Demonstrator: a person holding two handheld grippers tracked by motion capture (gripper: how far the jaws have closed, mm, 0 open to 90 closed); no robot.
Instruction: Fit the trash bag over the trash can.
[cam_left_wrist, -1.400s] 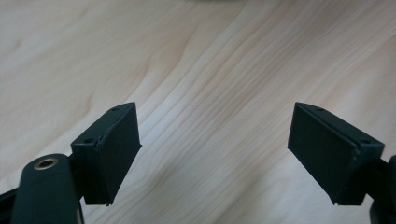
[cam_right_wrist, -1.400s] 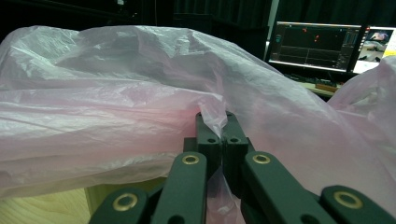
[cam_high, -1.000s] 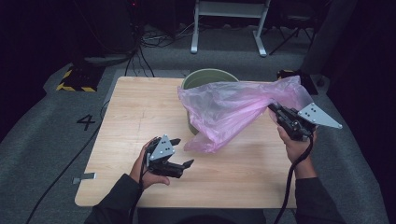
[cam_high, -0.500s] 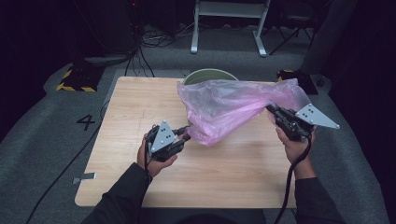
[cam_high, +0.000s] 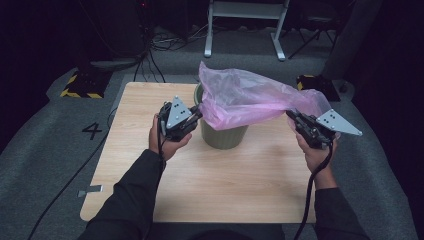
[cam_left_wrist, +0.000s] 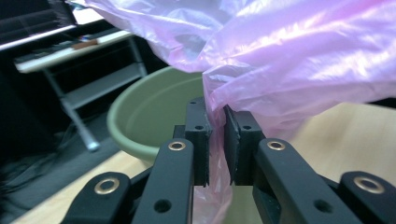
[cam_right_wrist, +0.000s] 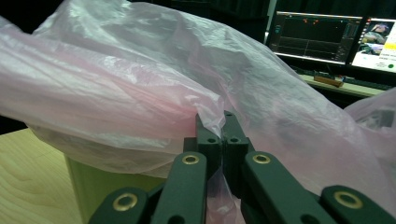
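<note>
High view: the pink plastic bag (cam_high: 250, 97) hangs stretched over the green bin (cam_high: 224, 134) on the desk (cam_high: 140, 165). Left gripper (cam_high: 196, 116), its jaws having just closed, pinches one edge; right gripper (cam_high: 292, 118) clamps the other.

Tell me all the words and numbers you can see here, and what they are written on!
"4": a big dark number on the grey floor mat, left of the wooden table.
The monitors in the right gripper view carry text and graphs, but all of it is too small and blurred to read.
The yellow and black striped marker on the floor bears stripes and no words.
</note>
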